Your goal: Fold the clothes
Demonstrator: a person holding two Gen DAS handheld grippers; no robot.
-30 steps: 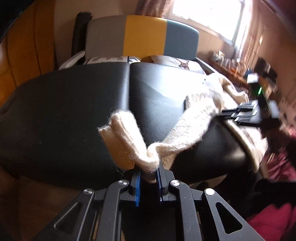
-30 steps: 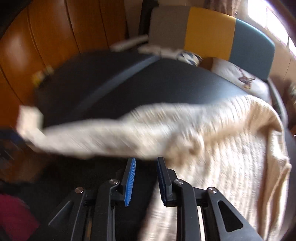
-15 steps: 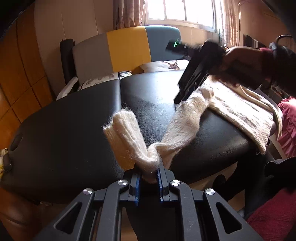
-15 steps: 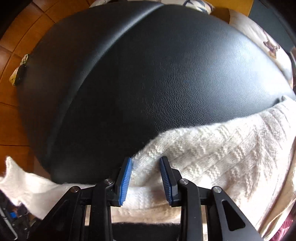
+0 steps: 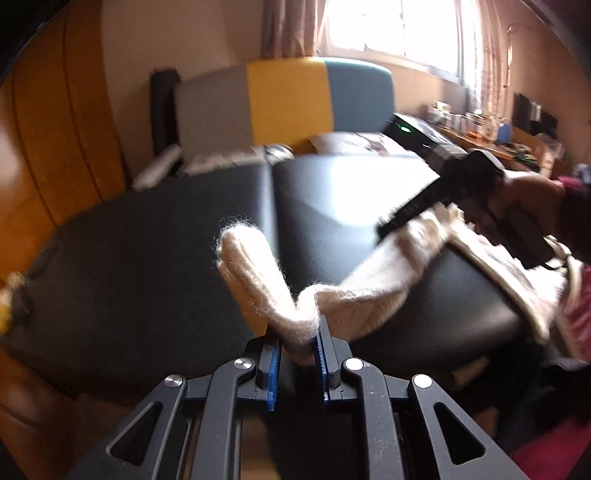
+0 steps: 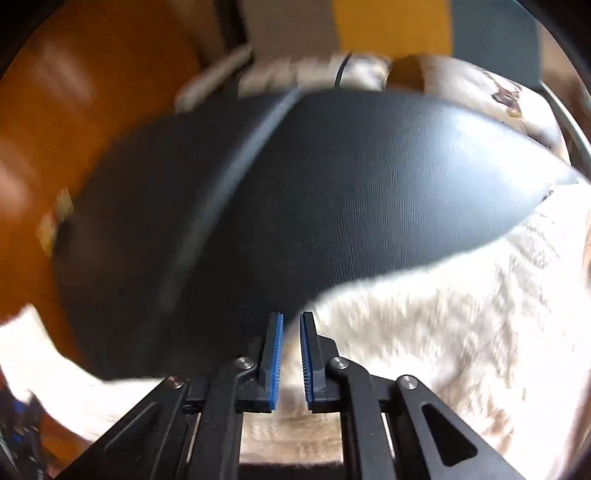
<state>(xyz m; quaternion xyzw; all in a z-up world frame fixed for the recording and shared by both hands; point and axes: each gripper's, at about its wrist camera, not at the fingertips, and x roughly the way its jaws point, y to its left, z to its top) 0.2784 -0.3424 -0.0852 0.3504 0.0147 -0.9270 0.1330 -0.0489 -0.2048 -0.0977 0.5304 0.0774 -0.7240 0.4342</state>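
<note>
left hand-held gripper [image 5: 297, 347]: clamped on sweater [image 5: 373, 280] cuff | right hand-held gripper [image 6: 291, 339]: jaws just closing, pinching sweater edge

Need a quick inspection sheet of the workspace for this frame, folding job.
Surface: black padded table, seam down its middle.
Job's things: cream knit sweater, body on the table's right side, sleeve stretched toward the left gripper.
Clutter: nothing seen on the table apart from the sweater.
Grippers: left gripper shut on the sleeve near its cuff; right gripper has just been closing, sweater fabric between its pads.
Cables: nothing seen.
Surroundings: grey, yellow and teal chair, window, wooden panels.
</note>
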